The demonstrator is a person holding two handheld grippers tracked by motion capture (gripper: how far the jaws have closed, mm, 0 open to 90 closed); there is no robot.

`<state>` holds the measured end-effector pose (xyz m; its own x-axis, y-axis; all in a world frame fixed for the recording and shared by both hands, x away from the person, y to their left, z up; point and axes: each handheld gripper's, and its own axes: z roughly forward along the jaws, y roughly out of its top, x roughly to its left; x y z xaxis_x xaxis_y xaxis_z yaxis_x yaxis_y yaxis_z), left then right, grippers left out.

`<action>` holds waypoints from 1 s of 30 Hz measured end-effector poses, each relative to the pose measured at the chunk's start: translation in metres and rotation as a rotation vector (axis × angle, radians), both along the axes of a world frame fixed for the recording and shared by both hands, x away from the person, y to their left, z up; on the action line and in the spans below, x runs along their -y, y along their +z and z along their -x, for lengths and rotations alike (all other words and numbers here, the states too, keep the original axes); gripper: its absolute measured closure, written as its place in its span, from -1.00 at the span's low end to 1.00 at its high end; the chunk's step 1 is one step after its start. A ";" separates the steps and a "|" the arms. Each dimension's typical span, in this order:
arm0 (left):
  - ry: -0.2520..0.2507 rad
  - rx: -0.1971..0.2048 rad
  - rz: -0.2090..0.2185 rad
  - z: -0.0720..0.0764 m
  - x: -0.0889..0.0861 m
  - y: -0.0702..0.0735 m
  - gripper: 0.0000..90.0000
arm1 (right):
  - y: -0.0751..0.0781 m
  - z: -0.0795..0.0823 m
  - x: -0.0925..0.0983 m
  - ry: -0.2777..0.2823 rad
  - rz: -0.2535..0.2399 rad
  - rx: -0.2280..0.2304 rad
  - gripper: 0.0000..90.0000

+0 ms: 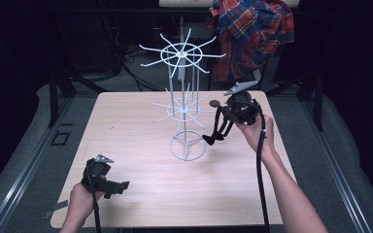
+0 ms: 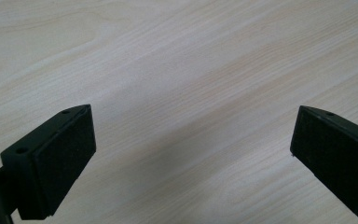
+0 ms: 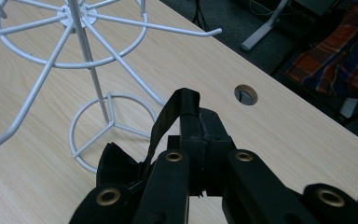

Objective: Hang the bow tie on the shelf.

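Observation:
A white wire rack (image 1: pixel 182 82) with two tiers of spoke hooks stands on a ring base (image 1: pixel 188 147) at the middle of the wooden table (image 1: pixel 136 131). My right gripper (image 1: pixel 222 112) hovers just right of the rack, shut on the strap of a black bow tie (image 1: pixel 209 139) that dangles near the base ring. In the right gripper view the jaws (image 3: pixel 199 122) pinch the strap, the bow (image 3: pixel 114 163) hangs lower left, and the rack (image 3: pixel 81 28) is beyond. My left gripper (image 1: pixel 121 186) lies low at the near left, open (image 2: pixel 191 154) over bare wood.
A red and blue plaid shirt (image 1: pixel 252 29) hangs behind the table's far edge, also at the upper right (image 3: pixel 335 60) of the right gripper view. A round cable hole (image 3: pixel 245 94) sits near the table's far right corner. Dark floor and metal rails flank the table.

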<state>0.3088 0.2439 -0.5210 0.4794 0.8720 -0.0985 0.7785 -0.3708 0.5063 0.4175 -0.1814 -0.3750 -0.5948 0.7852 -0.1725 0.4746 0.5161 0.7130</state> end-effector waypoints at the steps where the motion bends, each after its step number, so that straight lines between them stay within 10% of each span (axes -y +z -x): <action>1: 0.001 0.000 0.001 0.000 0.000 0.000 -1.00 | 0.000 -0.001 -0.001 0.002 0.002 -0.003 1.00; 30: -0.004 -0.002 0.001 0.000 0.000 0.000 -1.00 | -0.002 -0.009 -0.006 0.011 -0.004 -0.013 1.00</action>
